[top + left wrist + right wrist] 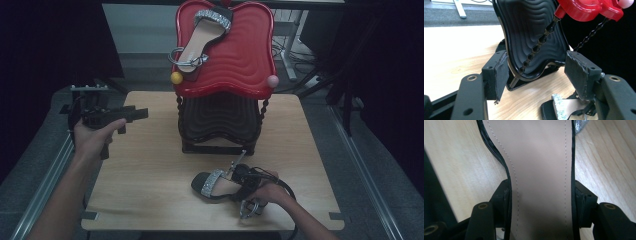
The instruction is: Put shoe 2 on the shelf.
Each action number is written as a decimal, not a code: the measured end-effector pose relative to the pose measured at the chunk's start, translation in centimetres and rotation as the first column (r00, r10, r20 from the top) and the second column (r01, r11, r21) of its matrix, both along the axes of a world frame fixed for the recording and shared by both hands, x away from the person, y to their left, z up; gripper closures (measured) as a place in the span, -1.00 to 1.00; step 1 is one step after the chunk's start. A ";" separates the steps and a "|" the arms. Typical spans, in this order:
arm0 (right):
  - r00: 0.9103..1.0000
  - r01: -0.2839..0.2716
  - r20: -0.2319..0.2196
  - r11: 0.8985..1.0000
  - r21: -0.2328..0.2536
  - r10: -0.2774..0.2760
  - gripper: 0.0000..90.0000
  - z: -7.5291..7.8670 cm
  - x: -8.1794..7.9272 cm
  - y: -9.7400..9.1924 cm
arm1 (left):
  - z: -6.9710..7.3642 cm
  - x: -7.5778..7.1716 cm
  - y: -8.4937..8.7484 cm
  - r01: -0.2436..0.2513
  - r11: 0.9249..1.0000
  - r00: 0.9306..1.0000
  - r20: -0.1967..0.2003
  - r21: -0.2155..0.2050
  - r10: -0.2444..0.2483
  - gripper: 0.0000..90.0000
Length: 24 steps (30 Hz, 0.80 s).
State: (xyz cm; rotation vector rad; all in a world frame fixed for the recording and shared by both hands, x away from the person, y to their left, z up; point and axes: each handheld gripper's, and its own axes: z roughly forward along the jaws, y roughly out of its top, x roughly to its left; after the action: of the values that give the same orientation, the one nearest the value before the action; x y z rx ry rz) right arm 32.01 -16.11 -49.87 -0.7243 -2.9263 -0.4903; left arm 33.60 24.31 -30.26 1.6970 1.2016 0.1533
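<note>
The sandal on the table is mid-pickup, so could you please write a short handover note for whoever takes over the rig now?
Right gripper: jaws on both sides of the sandal on the table, pads against its black edges in the right gripper view; sandal not yet lifted.
Left gripper: open, holding nothing, held above the table's left side, aimed at the rack.
Things: the other sandal already lies on the red top tray; the black lower tray holds no shoe.
Done: one sandal racked.
Left: likely to lift the gripped sandal and set it on the rack, probably beside its mate.
</note>
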 end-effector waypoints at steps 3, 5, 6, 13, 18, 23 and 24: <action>0.998 0.055 -0.026 0.996 0.069 -0.053 -0.05 0.6 0.2 -1.4 | 0.0 0.1 0.1 -0.001 1.000 1.000 -0.001 -0.002 0.001 -0.21; 0.995 0.088 -0.047 0.990 0.114 -0.083 -0.05 1.1 0.2 -2.3 | 0.0 0.1 0.1 0.000 1.000 1.000 0.000 -0.002 0.000 -0.21; 0.995 0.094 -0.051 0.986 0.139 -0.088 -0.05 1.3 0.3 -2.9 | 0.0 0.1 0.0 0.001 1.000 1.000 0.000 -0.001 -0.001 -0.21; 0.983 0.176 -0.087 0.952 0.249 -0.159 -0.05 2.5 0.2 -6.5 | 0.0 0.2 0.0 0.001 1.000 1.000 -0.004 -0.007 -0.001 -0.21; 0.970 0.239 -0.118 0.915 0.325 -0.212 -0.05 3.2 0.0 -9.5 | 0.2 0.0 0.1 -0.003 1.000 1.000 -0.001 -0.009 0.003 -0.21; 0.953 0.302 -0.114 0.877 0.374 -0.280 -0.05 4.0 -0.2 -12.8 | 0.3 0.0 0.1 -0.004 1.000 1.000 0.000 -0.009 0.004 -0.20; 0.950 0.313 -0.116 0.869 0.383 -0.291 -0.05 4.2 -0.2 -13.4 | 0.3 0.0 0.1 -0.004 1.000 1.000 0.000 -0.008 0.004 -0.20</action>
State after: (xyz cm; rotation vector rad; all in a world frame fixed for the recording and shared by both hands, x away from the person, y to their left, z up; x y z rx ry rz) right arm 31.80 -29.56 -45.68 -1.1113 -2.5385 -1.0380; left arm 33.56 24.44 -29.92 1.6874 1.2035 0.1507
